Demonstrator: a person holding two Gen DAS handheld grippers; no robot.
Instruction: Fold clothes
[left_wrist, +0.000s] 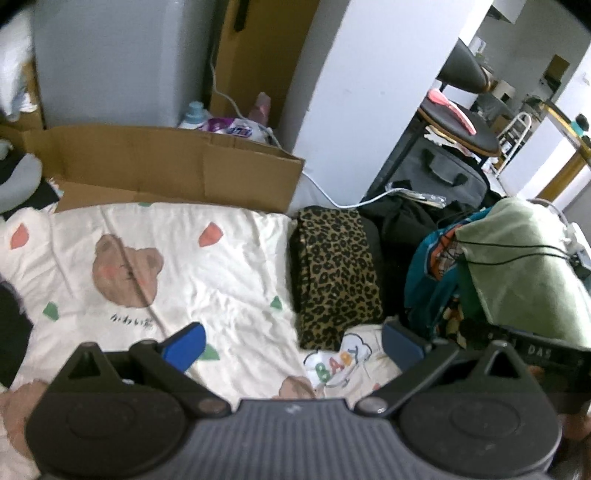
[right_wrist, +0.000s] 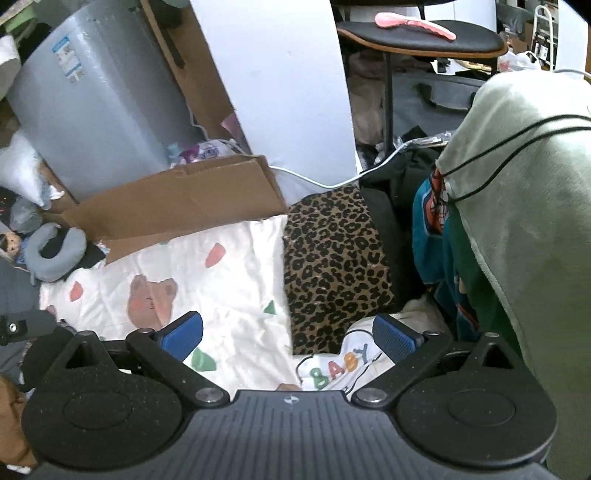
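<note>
A folded leopard-print garment (left_wrist: 336, 277) (right_wrist: 336, 266) lies flat on the white bear-print blanket (left_wrist: 166, 258) (right_wrist: 236, 295), on top of a folded black garment (left_wrist: 373, 243) (right_wrist: 388, 236). My left gripper (left_wrist: 293, 345) hovers above the blanket with its blue pads wide apart and nothing between them. My right gripper (right_wrist: 288, 338) also stands open and empty above the near end of the leopard piece. To the right rises a heap of unfolded clothes: a pale green fleece (left_wrist: 517, 266) (right_wrist: 528, 206) over a teal printed garment (left_wrist: 428, 273) (right_wrist: 432, 221).
A flattened cardboard box (left_wrist: 166, 166) (right_wrist: 177, 199) borders the blanket's far edge. Behind it are a grey appliance (left_wrist: 118, 62) (right_wrist: 96, 110), bottles and a white cable (left_wrist: 332, 195). A black stool (left_wrist: 458, 125) (right_wrist: 421, 37) and a dark bag (left_wrist: 443, 177) stand at the back right. A grey neck pillow (right_wrist: 55, 251) lies left.
</note>
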